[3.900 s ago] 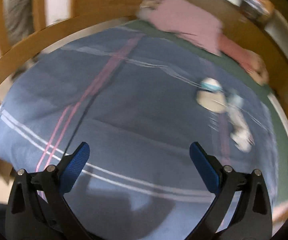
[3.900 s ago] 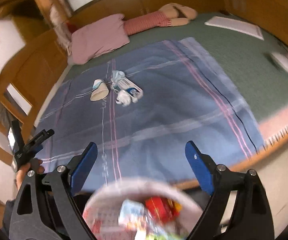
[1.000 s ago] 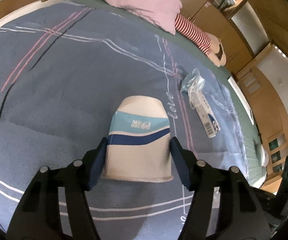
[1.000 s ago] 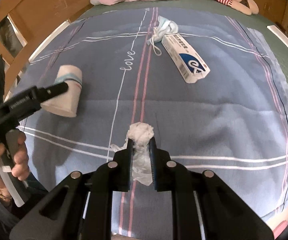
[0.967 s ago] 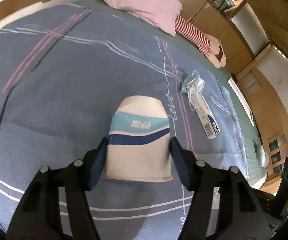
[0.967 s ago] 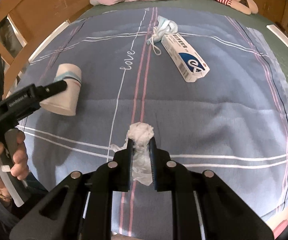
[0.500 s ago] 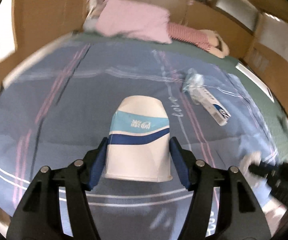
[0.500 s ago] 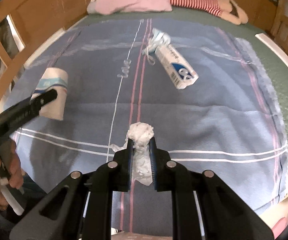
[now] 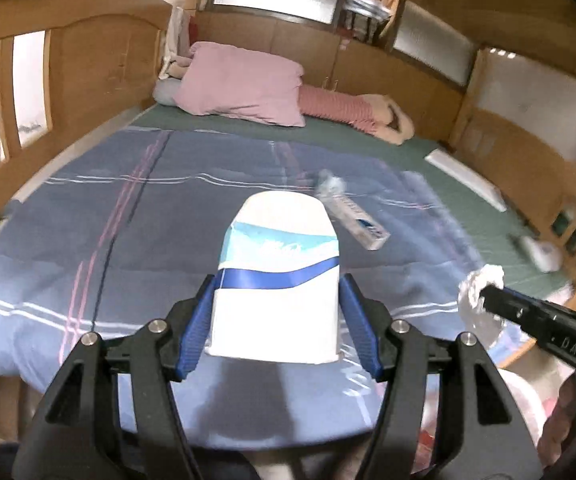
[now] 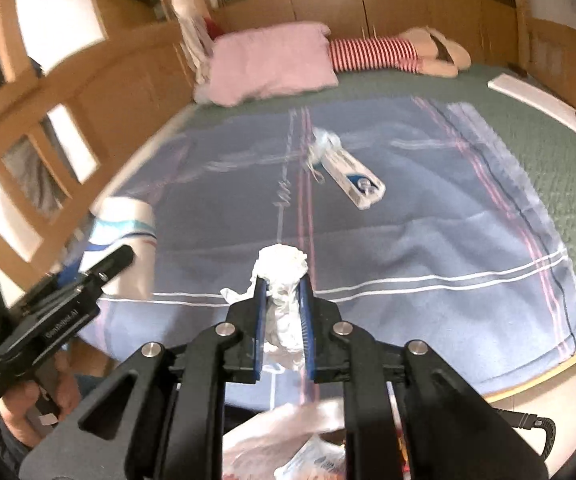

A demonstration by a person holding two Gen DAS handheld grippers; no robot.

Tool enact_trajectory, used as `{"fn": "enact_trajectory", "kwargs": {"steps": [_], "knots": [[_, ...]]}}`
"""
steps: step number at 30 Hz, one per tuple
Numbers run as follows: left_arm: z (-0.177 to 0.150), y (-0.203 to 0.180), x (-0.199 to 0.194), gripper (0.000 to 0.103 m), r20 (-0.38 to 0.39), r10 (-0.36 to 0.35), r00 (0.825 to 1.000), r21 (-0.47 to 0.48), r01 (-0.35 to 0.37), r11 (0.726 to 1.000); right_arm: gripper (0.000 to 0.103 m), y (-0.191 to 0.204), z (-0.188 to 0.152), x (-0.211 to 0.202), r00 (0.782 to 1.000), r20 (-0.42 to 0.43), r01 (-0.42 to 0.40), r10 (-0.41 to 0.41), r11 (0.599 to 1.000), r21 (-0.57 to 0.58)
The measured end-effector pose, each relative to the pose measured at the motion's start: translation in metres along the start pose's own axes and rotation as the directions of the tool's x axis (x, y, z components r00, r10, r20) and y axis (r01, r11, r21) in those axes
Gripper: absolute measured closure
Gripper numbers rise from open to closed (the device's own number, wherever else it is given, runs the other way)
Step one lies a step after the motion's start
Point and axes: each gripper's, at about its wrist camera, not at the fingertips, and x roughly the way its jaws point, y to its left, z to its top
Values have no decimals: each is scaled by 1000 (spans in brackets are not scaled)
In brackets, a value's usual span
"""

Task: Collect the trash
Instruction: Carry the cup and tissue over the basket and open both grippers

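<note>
The left hand-held gripper [image 9: 276, 316] held a paper cup [image 9: 276, 276] between its blue pads, half spread, one pad pressed on each side of the cup. The cup was white with a light-blue band and a dark-blue stripe; it lay along the fingers with its narrow end pointing away from the camera, and it was off the blanket [image 9: 128, 248]. In the right wrist view the same cup [image 10: 122, 220] showed at the left, blurred, in front of the bed's near left edge.

The right hand-held gripper [image 10: 284, 312] was nearly closed on a crumpled white tissue [image 10: 282, 276], which bulged out above the fingertips and hung down between the pads. In the left wrist view that tissue [image 9: 480, 288] showed at the tip of the other gripper's black body, over the bed's right edge.

Still on the blue plaid blanket lay a long white and blue box [image 10: 354, 180], slanted, with a crumpled light-blue face mask [image 10: 324, 144] touching its far end. Both sat near the blanket's middle, well apart from either gripper.

At the bottom of the right wrist view, below the fingers, a pale plastic bag [image 10: 300, 440] stood with printed wrappers inside. At the head of the bed lay a pink pillow [image 10: 272, 64] with a red-striped plush toy [image 10: 388, 54] just beside it.
</note>
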Motion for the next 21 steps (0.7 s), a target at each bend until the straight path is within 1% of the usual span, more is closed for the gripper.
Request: {"fn": "enact_trajectory", "kwargs": {"steps": [3,5,6,7,8,10,11,12,13,14,15,16,17,19,20,21], "knots": [[-6,-11,-19,41,-1,-33,999,18,33,999,87,-1,-5,-36,999,27,-22,22,1000,-3],[-13,-19,-29,41,-8,-59,998,26,59,998,87,-8,-16,-61,999,26,-22,22,1000,7],[-16,-23,-33,41,-13,-71,997,35,71,997,87,-9,-19,-66,1000,19,-20,19,1000,11],[-20,-28,-37,41,-19,-83,996,44,84,996,87,-12,-23,-71,1000,9,-16,16,1000,15],[-24,-34,-41,41,-25,-99,995,57,100,993,87,-20,-36,-78,1000,-28,1,0,1000,25],[-33,-47,-47,41,-39,-129,991,87,132,987,84,-25,-48,-76,996,-94,-4,7,999,32],[-39,-54,-50,41,-58,-154,986,103,159,982,77,-30,-64,-72,984,-178,-19,25,999,33],[-43,-59,-51,41,-72,-171,983,111,178,978,70,-30,-69,-73,982,-189,-18,23,999,28],[-49,-65,-53,41,-88,-192,977,122,202,972,52,-31,-74,-75,982,-190,-9,13,1000,23],[-54,-70,-55,40,-102,-211,972,133,224,966,37,-34,-78,-80,985,-172,15,-11,1000,22],[-59,-75,-56,40,-110,-221,969,145,236,961,32,-41,-79,-93,992,-115,50,-44,998,50],[-66,-81,-57,40,-119,-220,968,172,238,956,30,-46,-79,-100,995,-85,60,-54,995,77],[-72,-88,-56,40,-133,-216,967,207,240,949,30,-61,-74,-115,996,-19,87,-86,983,161],[-83,-100,-52,39,-172,-220,960,261,260,930,29,-74,-71,-129,992,31,110,-120,969,220],[-92,-108,-51,37,-199,-235,951,287,286,914,28,-80,-69,-135,990,54,116,-134,962,248],[-101,-116,-50,33,-233,-262,937,311,327,892,28,-91,-66,-145,986,93,104,-138,947,303]]}}
